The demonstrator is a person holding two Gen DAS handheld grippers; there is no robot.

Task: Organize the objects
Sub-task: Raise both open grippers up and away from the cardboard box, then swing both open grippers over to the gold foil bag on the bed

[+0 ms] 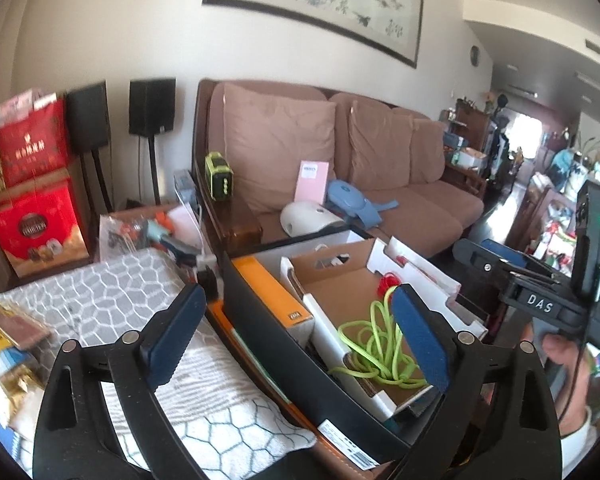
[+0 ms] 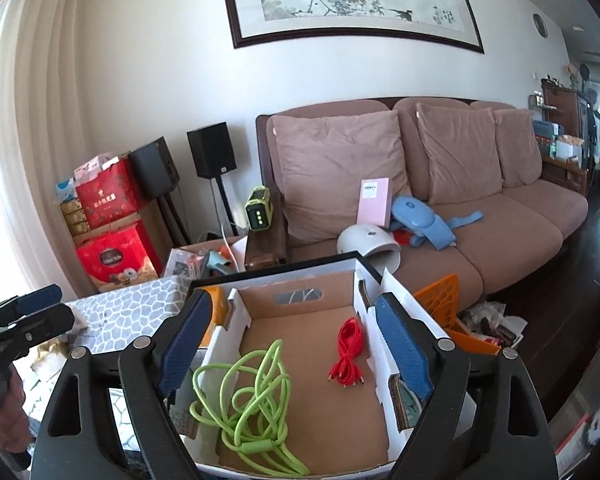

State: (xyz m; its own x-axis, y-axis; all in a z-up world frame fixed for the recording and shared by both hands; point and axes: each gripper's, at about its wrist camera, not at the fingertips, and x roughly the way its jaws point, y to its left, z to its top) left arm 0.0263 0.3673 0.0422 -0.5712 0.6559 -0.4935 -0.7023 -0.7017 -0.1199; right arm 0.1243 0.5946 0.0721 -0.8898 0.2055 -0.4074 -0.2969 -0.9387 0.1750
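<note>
A cardboard tray (image 2: 300,412) with white walls sits inside a black box (image 1: 268,332). In it lie a coiled green cable (image 2: 246,404) and a small red cable bundle (image 2: 346,356). The green cable (image 1: 376,348) and a bit of the red cable (image 1: 388,282) also show in the left wrist view. My right gripper (image 2: 296,344) hangs open above the tray, nothing between its blue pads. My left gripper (image 1: 296,336) is open too, over the box's left edge, empty. An orange box (image 1: 276,300) stands at the tray's left.
A patterned grey cloth (image 1: 140,292) covers the surface to the left, with snack packets (image 1: 8,344). A brown sofa (image 2: 480,216) behind holds a white dome device (image 2: 368,244), pink box (image 2: 374,200) and blue item (image 2: 420,220). An orange basket (image 2: 444,304) stands right. Red gift boxes (image 2: 112,264) stack at left.
</note>
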